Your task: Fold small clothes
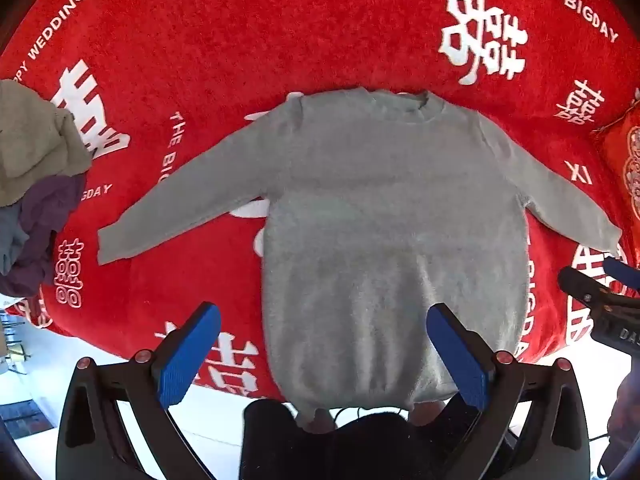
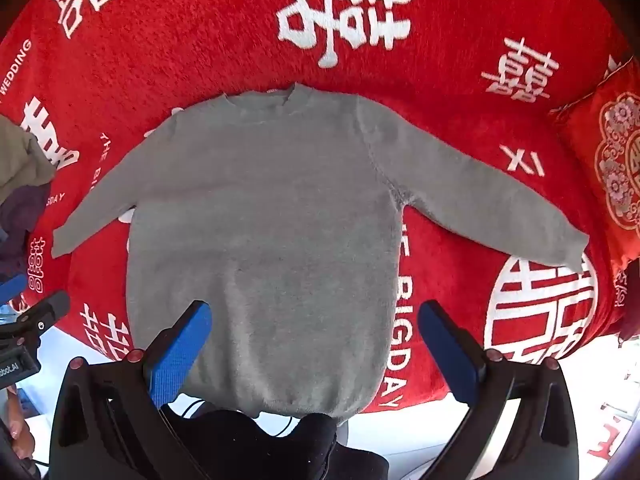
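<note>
At the far left, a heap of other clothes (image 1: 36,184), olive on top with purple and blue-grey beneath, sits on the edge of the red blanket (image 1: 280,32), well apart from the garment being worked on. The blanket is printed with white characters and the words "THE BIGDAY" and "HAPPY WEDDING".

The left gripper (image 1: 324,354) points down over the near edge of the blanket with its blue-padded jaws spread fully wide and nothing between the pads; one pad hangs over bare blanket, the other over the lower body of the grey sweater (image 1: 384,208).

The sweater lies flat in the middle of the blanket, collar away from the person, both sleeves spread out and angled downward, hem at the near edge of the blanket.

The right gripper (image 2: 316,350) hovers above the sweater's hem, jaws likewise wide apart and holding nothing. Its tip shows at the right edge of the left wrist view.

At the far right, a red cushion (image 2: 612,160) with a white floral pattern rests on the blanket just beyond the sleeve cuff.
</note>
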Action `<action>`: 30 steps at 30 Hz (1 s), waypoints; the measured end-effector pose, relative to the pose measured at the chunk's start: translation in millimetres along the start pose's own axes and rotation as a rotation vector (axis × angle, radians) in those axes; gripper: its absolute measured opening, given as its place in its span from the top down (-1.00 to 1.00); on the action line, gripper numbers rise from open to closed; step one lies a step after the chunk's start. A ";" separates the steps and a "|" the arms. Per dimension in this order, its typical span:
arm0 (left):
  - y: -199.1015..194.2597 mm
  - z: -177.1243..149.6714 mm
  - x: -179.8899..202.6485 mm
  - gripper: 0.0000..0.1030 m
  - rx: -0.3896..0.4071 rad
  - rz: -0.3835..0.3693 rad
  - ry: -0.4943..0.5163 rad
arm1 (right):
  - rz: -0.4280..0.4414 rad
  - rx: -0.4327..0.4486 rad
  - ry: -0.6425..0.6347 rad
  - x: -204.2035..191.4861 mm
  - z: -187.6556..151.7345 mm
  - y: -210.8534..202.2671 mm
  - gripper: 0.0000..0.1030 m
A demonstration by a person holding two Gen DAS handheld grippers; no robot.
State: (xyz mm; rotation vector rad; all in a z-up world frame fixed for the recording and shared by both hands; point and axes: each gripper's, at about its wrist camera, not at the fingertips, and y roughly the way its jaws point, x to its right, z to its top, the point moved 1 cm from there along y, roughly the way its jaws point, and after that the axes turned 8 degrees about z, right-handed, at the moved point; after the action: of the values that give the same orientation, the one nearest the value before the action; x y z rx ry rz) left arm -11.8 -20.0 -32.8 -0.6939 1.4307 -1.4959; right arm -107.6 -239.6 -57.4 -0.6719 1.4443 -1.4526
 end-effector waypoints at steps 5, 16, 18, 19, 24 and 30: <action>-5.0 0.6 16.5 -1.00 0.049 -0.026 0.017 | 0.041 -0.007 -0.009 9.6 2.3 3.9 -0.99; 50.0 0.3 35.1 -1.00 0.005 -0.041 -0.098 | 0.075 0.013 -0.079 19.3 10.7 35.3 -0.99; 70.5 0.6 36.5 -1.00 -0.020 -0.027 -0.097 | 0.082 0.018 -0.042 26.3 7.9 47.2 -0.99; 78.7 0.3 36.7 -1.00 -0.028 -0.016 -0.092 | 0.090 0.022 -0.028 28.1 6.6 53.2 -0.99; 116.7 -4.1 33.0 -1.00 -0.090 -0.005 -0.072 | 0.081 0.003 0.026 37.4 -4.9 90.1 -0.99; 135.1 -6.2 24.0 -1.00 -0.097 0.002 -0.068 | 0.049 -0.010 0.041 37.6 -10.2 109.8 -0.99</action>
State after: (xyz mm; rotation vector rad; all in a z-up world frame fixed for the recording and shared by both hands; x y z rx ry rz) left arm 4.1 -24.9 -169.1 -0.7947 1.4590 -1.3961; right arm -105.7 -252.5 -173.2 -0.6118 1.4910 -1.4291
